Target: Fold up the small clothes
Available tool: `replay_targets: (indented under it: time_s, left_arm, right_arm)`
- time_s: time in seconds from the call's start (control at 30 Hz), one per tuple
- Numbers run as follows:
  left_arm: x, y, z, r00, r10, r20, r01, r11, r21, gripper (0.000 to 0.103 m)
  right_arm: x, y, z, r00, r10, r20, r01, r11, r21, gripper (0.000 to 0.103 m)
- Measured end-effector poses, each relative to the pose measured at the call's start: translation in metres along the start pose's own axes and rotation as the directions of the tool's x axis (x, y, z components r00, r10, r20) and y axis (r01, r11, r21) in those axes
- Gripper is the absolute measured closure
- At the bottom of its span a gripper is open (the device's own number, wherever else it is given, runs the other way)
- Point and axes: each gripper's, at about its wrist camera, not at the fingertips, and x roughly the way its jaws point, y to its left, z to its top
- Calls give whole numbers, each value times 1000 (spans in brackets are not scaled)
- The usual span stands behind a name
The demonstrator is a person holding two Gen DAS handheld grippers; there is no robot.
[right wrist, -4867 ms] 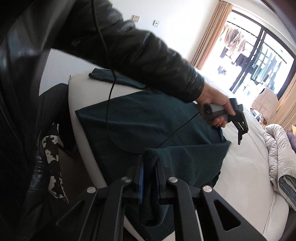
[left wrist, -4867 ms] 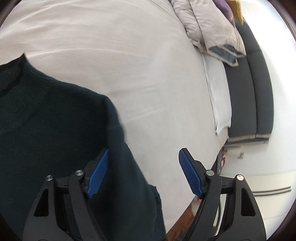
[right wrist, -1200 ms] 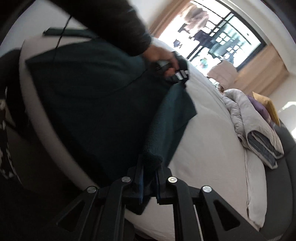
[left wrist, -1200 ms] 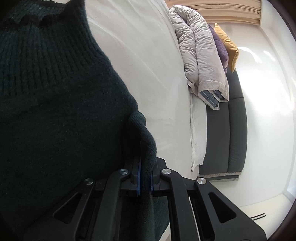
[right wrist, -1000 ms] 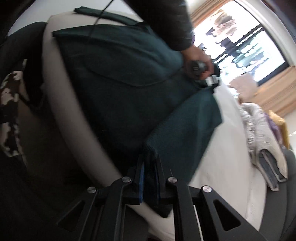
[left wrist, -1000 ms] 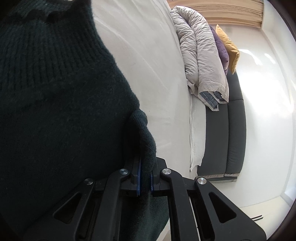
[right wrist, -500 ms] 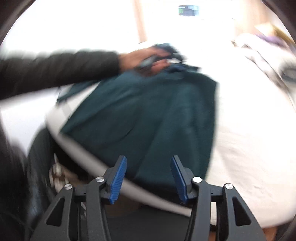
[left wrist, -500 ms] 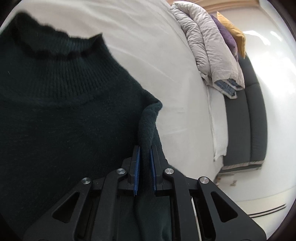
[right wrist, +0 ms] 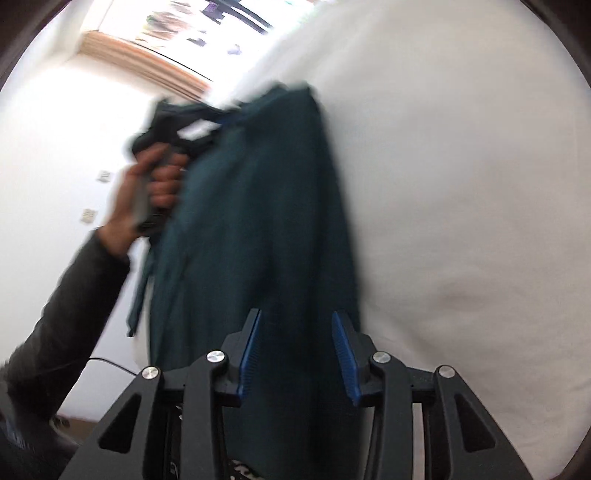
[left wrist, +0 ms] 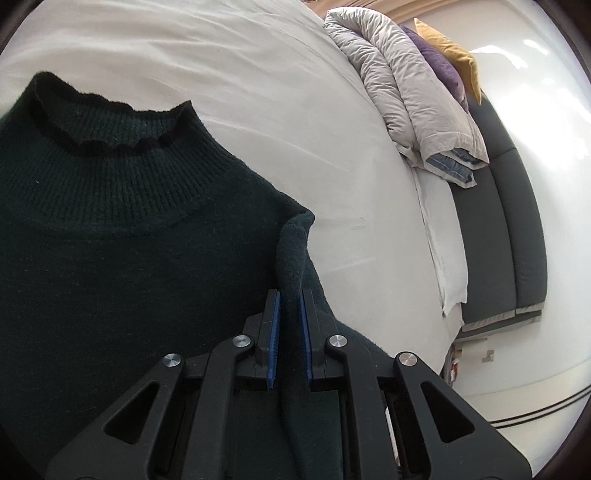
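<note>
My left gripper [left wrist: 289, 295] clamped on sweater [left wrist: 110, 258] shoulder fold, collar at 11 o'clock; sweater flat on white bed [left wrist: 332, 129]. My right gripper [right wrist: 295, 332] jaws apart over sweater hem, gripping nothing

A home bedroom; a white bed [left wrist: 258, 66] carries a folded duvet [left wrist: 406, 92] and pillows [left wrist: 447, 55]; dark padded headboard [left wrist: 498, 229]; curtained window [right wrist: 192, 33].
</note>
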Motion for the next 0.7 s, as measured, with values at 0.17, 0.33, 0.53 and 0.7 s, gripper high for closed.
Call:
replay_targets:
  time_s: [0.17, 0.33, 0.53, 0.7]
  left_arm:
    - [-5, 9, -1, 998, 63, -17, -62, 998, 21, 93]
    - [-5, 13, -10, 997, 72, -27, -72, 997, 13, 93]
    - [-8, -3, -19, 997, 68, -31, -67, 996, 52, 94]
    - [-12, -10, -28, 997, 75, -23, -73, 995, 63, 94]
  right_arm:
    - [-23, -22, -29, 998, 70, 7, -70, 995, 64, 68]
    - [-29, -3, -45, 997, 76, -28, -74, 996, 50, 67]
    - [-27, 32, -43, 993, -115, 4, 115, 990, -85, 88]
    - [-58, 70, -63, 966, -214, 142, 242, 945, -221, 90]
